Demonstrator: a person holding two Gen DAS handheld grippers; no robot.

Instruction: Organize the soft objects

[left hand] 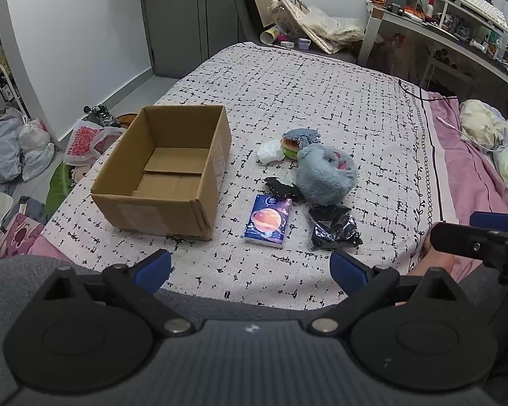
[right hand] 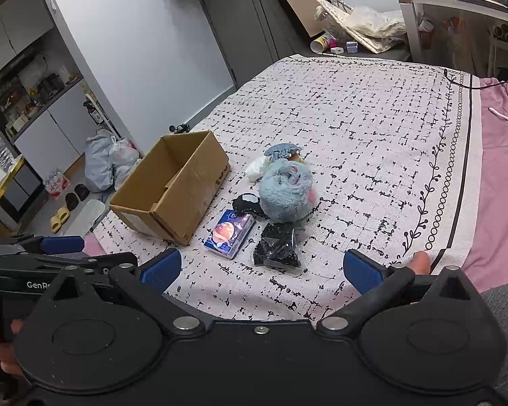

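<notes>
Jaws: both spread, empty | cardboard box (left hand: 162,169): nothing inside | blue plush (left hand: 325,174) beside it

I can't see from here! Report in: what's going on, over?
Left gripper and right gripper open, holding nothing. Box empty. Soft things beside it on bed. Nothing blocking.

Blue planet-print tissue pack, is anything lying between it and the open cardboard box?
Nothing visible does. The blue planet-print tissue pack lies just right of the open cardboard box, with only bare patterned bedspread between them; the other soft items sit beyond or right.
</notes>
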